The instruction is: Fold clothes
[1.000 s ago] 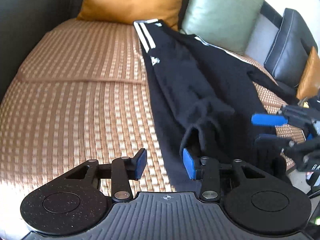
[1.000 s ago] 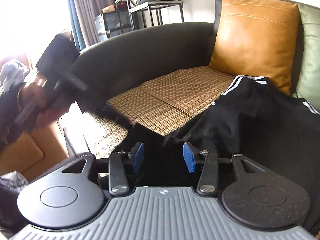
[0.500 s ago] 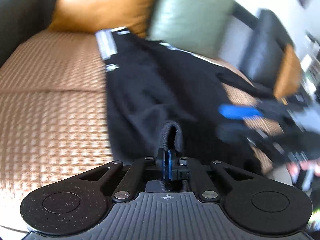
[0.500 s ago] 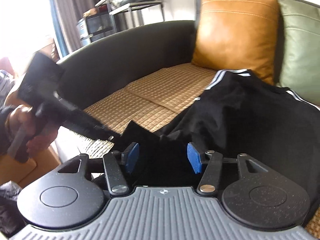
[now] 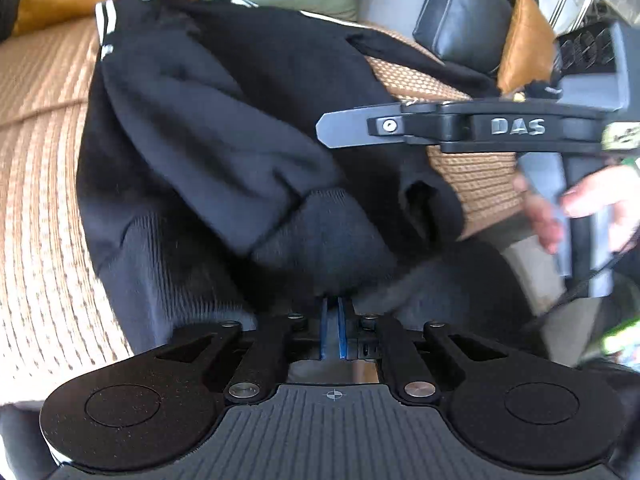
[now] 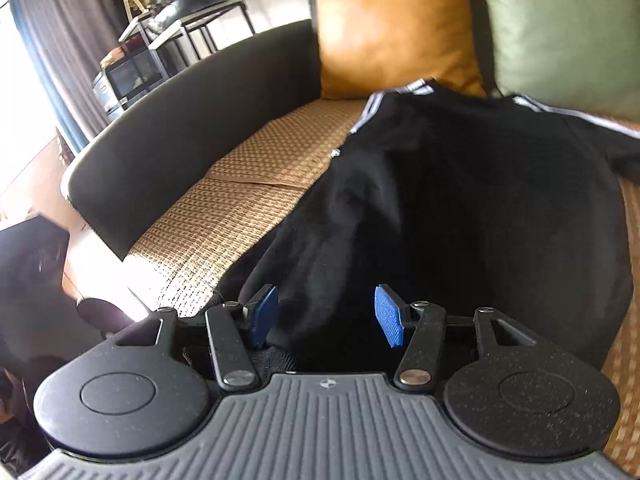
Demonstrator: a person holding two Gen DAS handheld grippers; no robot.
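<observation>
Two grippers are on one black sweatshirt [image 5: 224, 128], which sprawls over the woven mat [image 5: 44, 184] of the sofa, its white-striped shoulder at the upper left of the left wrist view. My left gripper [image 5: 330, 320] is pinched tight on the ribbed cuff [image 5: 320, 236] at lower centre; I judge I hold it there so the sleeve can be drawn across the body. My right gripper [image 6: 326, 314] stands spread wide, low in its own view, with dark cloth lying between the blue pads [image 6: 387, 318] but nothing clamped, ready, I think, to take the hem. In the left view it crosses the right side, with a hand [image 5: 576, 208] on its handle. The mat is ridged and should keep the cloth from sliding. Behind sit a tan cushion [image 6: 394, 28] and a green cushion [image 6: 560, 28], the dark armrest [image 6: 180, 120] at left, metal shelving [image 6: 176, 32] at upper left.
</observation>
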